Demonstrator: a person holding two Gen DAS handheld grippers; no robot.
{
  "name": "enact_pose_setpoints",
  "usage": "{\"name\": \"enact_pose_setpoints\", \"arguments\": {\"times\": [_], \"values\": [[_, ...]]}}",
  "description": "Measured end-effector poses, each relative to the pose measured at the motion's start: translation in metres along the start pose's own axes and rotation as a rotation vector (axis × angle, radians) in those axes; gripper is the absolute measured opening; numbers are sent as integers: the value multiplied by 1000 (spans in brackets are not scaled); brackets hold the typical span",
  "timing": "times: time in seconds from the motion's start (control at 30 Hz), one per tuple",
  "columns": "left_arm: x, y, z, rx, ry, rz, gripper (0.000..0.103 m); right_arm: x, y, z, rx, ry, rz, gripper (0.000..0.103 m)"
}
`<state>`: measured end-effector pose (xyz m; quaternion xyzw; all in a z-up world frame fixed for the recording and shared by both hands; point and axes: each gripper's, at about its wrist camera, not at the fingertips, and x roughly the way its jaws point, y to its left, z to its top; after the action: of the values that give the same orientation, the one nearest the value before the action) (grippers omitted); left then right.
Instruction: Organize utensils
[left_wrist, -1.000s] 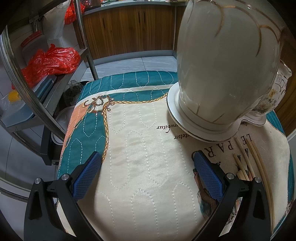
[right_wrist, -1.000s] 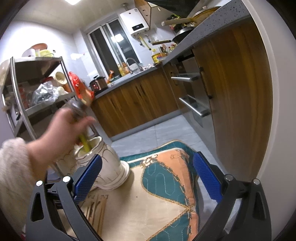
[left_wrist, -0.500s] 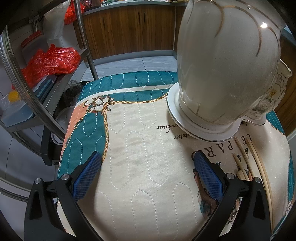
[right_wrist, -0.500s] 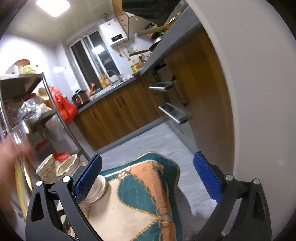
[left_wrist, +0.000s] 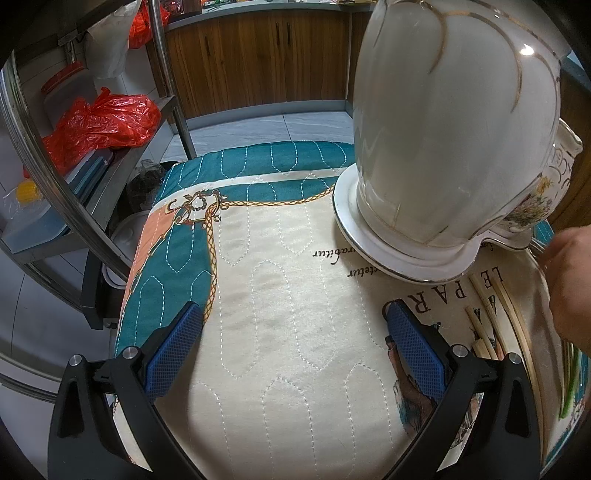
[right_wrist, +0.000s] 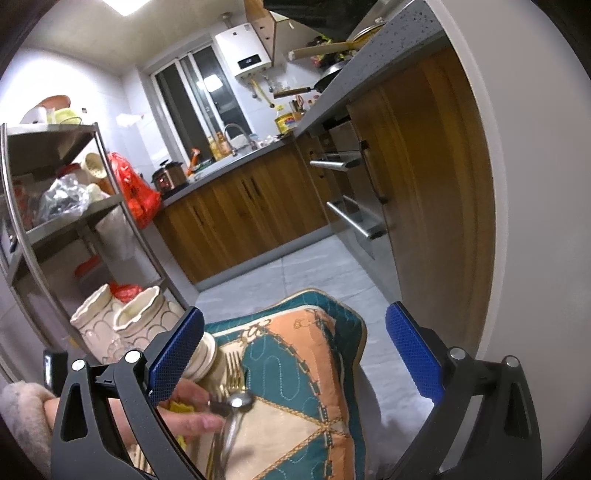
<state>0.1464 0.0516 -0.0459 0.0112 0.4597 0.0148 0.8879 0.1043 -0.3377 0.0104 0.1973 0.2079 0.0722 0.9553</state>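
Both grippers hang wide apart and hold nothing: the left gripper (left_wrist: 291, 350) hovers low over the quilted mat (left_wrist: 288, 295), the right gripper (right_wrist: 295, 354) points up across the kitchen. A bare hand (right_wrist: 184, 413) does the gathering instead, bunching forks (right_wrist: 231, 373) and a ladle (right_wrist: 236, 402) at 7 o'clock in the right view, probably for dropping into a holder. Chopsticks (left_wrist: 491, 317) lie loose at 3 o'clock in the left view, just below the white jar (left_wrist: 450, 122), which stands upright, ready for utensils. A second floral jar (left_wrist: 546, 192) crowds behind it, and the steel rack (left_wrist: 55, 177) hems in the left side.
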Motion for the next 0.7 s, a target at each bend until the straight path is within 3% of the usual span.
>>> {"name": "enact_pose_setpoints", "arguments": {"times": [0.7], "values": [[0, 0, 0, 0, 1, -1, 99, 2, 7, -1, 6, 11, 29, 98]]}}
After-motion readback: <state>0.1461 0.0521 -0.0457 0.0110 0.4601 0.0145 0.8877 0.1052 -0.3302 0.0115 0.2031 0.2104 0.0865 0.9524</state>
